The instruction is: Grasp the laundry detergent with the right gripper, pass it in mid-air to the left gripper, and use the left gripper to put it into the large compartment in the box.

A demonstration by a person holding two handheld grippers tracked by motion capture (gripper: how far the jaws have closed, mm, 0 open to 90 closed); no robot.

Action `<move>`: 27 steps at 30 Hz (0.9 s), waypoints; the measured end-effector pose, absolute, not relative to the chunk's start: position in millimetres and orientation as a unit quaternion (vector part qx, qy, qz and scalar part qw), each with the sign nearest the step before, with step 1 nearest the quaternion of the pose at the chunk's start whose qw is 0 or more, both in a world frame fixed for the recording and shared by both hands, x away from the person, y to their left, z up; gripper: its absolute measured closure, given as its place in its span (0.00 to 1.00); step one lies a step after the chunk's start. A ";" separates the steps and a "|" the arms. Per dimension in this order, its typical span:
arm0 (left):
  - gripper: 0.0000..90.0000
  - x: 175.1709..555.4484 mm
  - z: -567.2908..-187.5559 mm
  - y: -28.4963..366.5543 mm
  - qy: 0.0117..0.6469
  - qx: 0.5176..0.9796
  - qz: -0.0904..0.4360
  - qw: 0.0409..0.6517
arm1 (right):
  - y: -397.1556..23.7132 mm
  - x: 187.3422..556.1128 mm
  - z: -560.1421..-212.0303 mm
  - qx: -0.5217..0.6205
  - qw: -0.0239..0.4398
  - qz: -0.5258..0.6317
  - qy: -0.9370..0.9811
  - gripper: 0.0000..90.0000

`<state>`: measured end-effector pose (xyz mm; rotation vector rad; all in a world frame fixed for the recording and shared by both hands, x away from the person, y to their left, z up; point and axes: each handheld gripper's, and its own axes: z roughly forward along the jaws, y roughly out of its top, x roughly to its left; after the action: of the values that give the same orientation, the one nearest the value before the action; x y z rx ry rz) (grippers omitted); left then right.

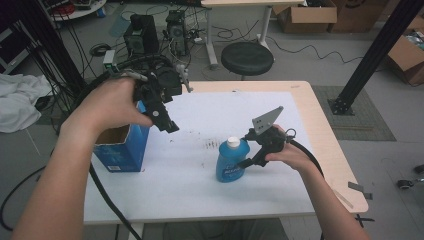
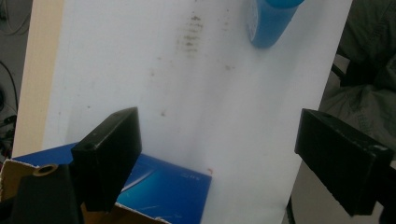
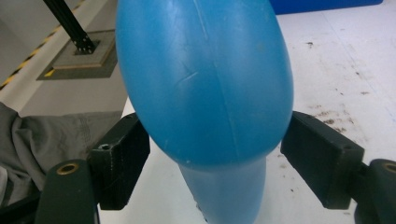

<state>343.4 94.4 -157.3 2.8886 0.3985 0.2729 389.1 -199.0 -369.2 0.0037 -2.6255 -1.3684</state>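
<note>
A blue plastic bottle (image 1: 231, 162) with a white cap stands upright near the middle of the white table top (image 1: 190, 190). My right gripper (image 1: 239, 161) comes in from the right, and its two black pads lie against opposite sides of the bottle (image 3: 205, 84), shut on it. An open blue carton (image 1: 122, 150) stands at the table's left edge. Above and just right of it hangs my left gripper (image 1: 167, 125), tilted down with its jaws wide apart and nothing between them. In the left gripper view the carton (image 2: 173, 186) lies below the gripper (image 2: 215, 149) and the bottle (image 2: 271, 23) is farther off.
Dark smudges (image 1: 212, 145) mark the table top left of the bottle. Behind the table are a black stool (image 1: 247, 57), computer cases and loose cables (image 1: 150, 35). A black post (image 1: 370, 60) rises at the right. A white cloth (image 1: 17, 100) lies at the left.
</note>
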 end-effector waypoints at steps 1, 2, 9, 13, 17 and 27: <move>0.17 343.3 -157.6 94.2 0.136 0.981 0.093 0.107 | -198.5 389.1 -370.4 0.001 0.091 -0.461 -0.883 0.27; 0.17 343.3 -157.8 94.1 0.135 0.981 0.093 0.107 | -198.2 389.2 -371.3 0.002 0.091 -0.461 -0.883 0.27; 0.17 343.9 -158.5 94.3 0.135 0.981 0.092 0.107 | -194.1 388.4 -375.8 0.005 0.096 -0.461 -0.882 0.30; 0.17 344.4 -160.2 93.9 0.135 0.981 0.091 0.107 | -191.3 388.5 -377.3 0.007 0.097 -0.459 -0.883 0.32; 0.17 345.3 -160.3 94.2 0.133 0.981 0.091 0.104 | -188.6 388.8 -379.0 0.010 0.099 -0.456 -0.885 0.33; 0.17 345.7 -162.2 95.0 0.132 0.982 0.087 0.104 | -183.2 390.3 -384.5 0.017 0.111 -0.458 -0.882 0.42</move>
<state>345.7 95.0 -162.2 2.8949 0.3888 0.2576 390.3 -183.2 -384.5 0.0502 -2.5910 -1.3439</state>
